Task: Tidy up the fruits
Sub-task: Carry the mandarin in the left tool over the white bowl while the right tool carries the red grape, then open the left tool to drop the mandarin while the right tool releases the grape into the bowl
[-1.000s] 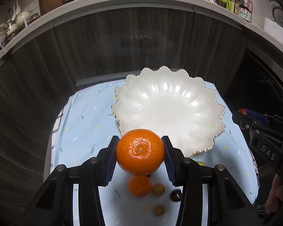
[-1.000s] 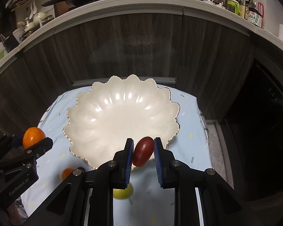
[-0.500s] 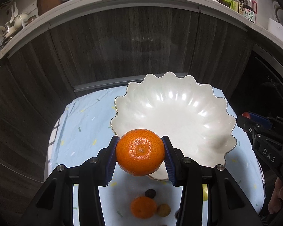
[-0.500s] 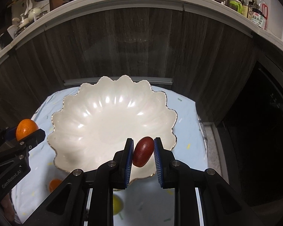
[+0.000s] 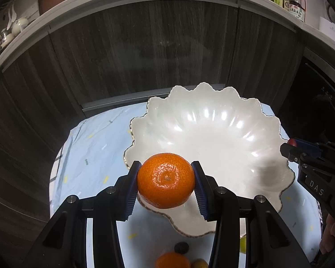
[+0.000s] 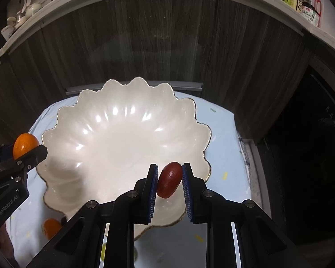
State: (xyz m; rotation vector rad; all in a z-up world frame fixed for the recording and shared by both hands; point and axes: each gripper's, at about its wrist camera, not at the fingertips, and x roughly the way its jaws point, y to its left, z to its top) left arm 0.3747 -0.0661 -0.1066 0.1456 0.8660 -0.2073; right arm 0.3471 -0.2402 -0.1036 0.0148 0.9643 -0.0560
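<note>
A white scalloped bowl (image 5: 212, 138) (image 6: 122, 134) with a gold rim stands empty on the pale blue cloth. My left gripper (image 5: 166, 181) is shut on a tangerine (image 5: 166, 179), held over the bowl's near left rim. In the right wrist view that same tangerine (image 6: 24, 144) shows at the left edge. My right gripper (image 6: 169, 179) is shut on a small dark red fruit (image 6: 169, 179), over the bowl's near right side. The right gripper (image 5: 301, 151) also appears at the right of the left wrist view.
On the cloth in front of the bowl lie a second tangerine (image 5: 172, 260) (image 6: 52, 227), a dark round fruit (image 5: 182, 246), a small tan fruit (image 5: 199, 263) and a yellow-green fruit (image 6: 103, 251). Dark wood cabinet fronts (image 5: 156, 51) rise just behind the table. A hand (image 5: 331, 234) shows at the right.
Both grippers have moved forward and down toward the bowl with their fruits still held. The bowl looms larger, and the loose fruits have slid toward the bottom edge.
</note>
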